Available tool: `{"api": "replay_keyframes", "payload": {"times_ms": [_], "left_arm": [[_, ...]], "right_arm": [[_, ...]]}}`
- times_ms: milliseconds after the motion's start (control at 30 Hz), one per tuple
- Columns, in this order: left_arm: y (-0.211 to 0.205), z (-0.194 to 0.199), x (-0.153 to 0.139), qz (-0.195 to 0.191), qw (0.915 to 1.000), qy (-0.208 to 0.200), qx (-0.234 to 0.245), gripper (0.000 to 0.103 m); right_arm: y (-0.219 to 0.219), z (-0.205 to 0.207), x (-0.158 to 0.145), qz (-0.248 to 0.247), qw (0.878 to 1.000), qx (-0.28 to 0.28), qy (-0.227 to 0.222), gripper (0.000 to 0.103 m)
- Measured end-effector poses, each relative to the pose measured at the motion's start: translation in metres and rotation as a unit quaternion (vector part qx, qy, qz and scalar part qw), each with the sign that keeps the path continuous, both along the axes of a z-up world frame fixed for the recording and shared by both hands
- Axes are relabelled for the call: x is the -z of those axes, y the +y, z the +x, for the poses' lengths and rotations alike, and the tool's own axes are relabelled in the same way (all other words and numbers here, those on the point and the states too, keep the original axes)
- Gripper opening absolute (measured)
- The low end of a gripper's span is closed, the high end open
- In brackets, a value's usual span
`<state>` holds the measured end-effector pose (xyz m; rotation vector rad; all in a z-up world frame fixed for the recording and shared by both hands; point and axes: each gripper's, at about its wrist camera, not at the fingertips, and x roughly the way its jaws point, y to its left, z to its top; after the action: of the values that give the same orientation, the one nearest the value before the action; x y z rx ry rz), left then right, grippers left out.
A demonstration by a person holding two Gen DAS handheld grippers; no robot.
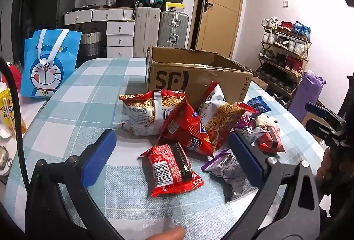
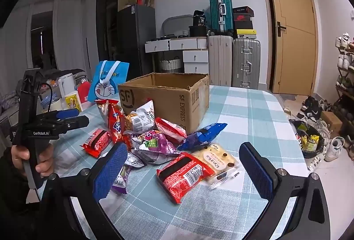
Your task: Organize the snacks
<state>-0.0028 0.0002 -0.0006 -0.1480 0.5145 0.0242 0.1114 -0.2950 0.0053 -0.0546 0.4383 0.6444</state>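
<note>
My left gripper (image 1: pixel 174 157) and right gripper (image 2: pixel 188 170) gape wide, holding nothing, above crinkly red, purple and blue snack packets (image 2: pixel 184 174) heaped beside the open brown cardboard box (image 2: pixel 170 96).

Even, cool indoor light, soft shadows, sharp centre (heavy fisheye bending and black vignetted corners).

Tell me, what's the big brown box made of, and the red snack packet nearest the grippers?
The box looks like matte corrugated cardboard: brown, with torn, ragged top edges. The red packet seems to be glossy plastic film: it crinkles and shines.
</note>
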Motion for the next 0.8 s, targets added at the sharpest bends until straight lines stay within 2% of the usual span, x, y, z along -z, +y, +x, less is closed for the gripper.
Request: {"api": "replay_keyframes", "payload": {"times_ms": [800], "left_arm": [[-0.0001,-0.0012,-0.0012,0.0,1.0,0.0,0.001,0.102]], "right_arm": [[-0.0009,0.0013,-0.0003,0.0,1.0,0.001,0.004,0.103]]}}
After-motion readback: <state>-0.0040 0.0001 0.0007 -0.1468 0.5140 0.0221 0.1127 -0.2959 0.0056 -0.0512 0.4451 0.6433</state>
